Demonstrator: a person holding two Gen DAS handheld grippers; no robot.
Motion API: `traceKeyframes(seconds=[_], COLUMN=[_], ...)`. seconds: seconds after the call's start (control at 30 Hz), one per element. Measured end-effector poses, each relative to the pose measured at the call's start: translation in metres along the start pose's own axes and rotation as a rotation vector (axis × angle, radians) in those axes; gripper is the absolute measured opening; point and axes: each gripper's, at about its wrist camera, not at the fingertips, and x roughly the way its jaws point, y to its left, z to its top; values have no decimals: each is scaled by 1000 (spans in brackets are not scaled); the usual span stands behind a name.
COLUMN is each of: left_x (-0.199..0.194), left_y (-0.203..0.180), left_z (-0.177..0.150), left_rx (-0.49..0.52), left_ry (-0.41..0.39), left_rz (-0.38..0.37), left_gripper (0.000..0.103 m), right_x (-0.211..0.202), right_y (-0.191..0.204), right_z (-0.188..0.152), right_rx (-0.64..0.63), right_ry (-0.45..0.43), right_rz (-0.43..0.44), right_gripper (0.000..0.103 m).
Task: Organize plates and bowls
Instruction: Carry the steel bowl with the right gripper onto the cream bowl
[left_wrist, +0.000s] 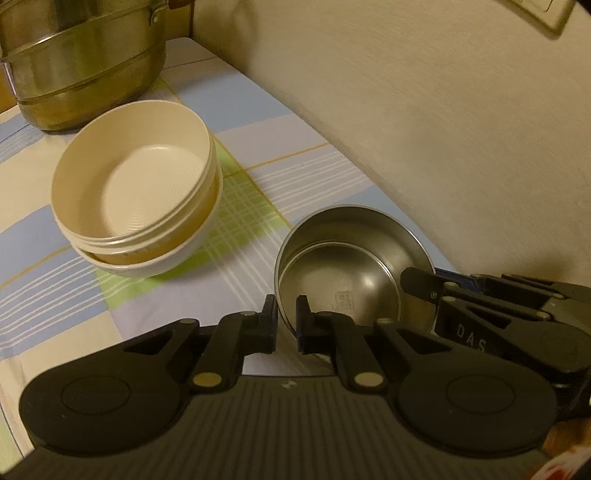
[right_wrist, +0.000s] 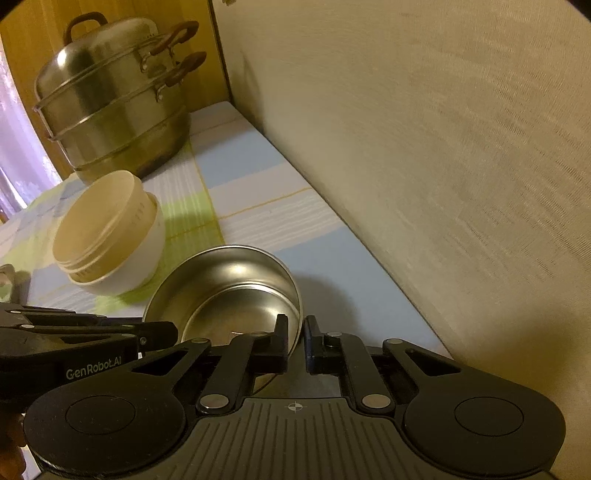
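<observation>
Steel bowl (left_wrist: 354, 258) gripped from both sides, tilted above checked tabletop (left_wrist: 258, 122): left gripper (left_wrist: 287, 322) fingers clamped on near rim, right gripper (right_wrist: 295, 341) fingers pinching opposite rim. Probably mid-carry toward nested cream bowls (left_wrist: 136, 184), just left. Next: lift, level, lower onto that stack. Wall (left_wrist: 424, 110) close on right; steamer pot (right_wrist: 114, 99) behind; open room leftward.

Both grippers (left_wrist: 286, 320) pinching steel bowl (left_wrist: 347, 266) rim

Home kitchen: steamer pot (right_wrist: 110, 99) on checked tablecloth (right_wrist: 258, 210).
</observation>
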Motion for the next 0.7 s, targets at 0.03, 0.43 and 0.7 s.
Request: traceKeyframes(seconds=[0.03,0.43,0.7], left_x=[-3,-45,-82], left_y=[0,10,28], left_z=[0,-2,-6], left_rx=[-1,-41,-79], left_ry=[-3,-31,-77], left_rz=[-2,-5,19], left_gripper=[8,8,9], right_x=[-3,-45,-65], right_y=[0,20,48], right_z=[1,16,29], right_rx=[0,-44,-82], right_ry=[2,1,-30], right_rz=[3,52,101], right_gripper=[8,8,8])
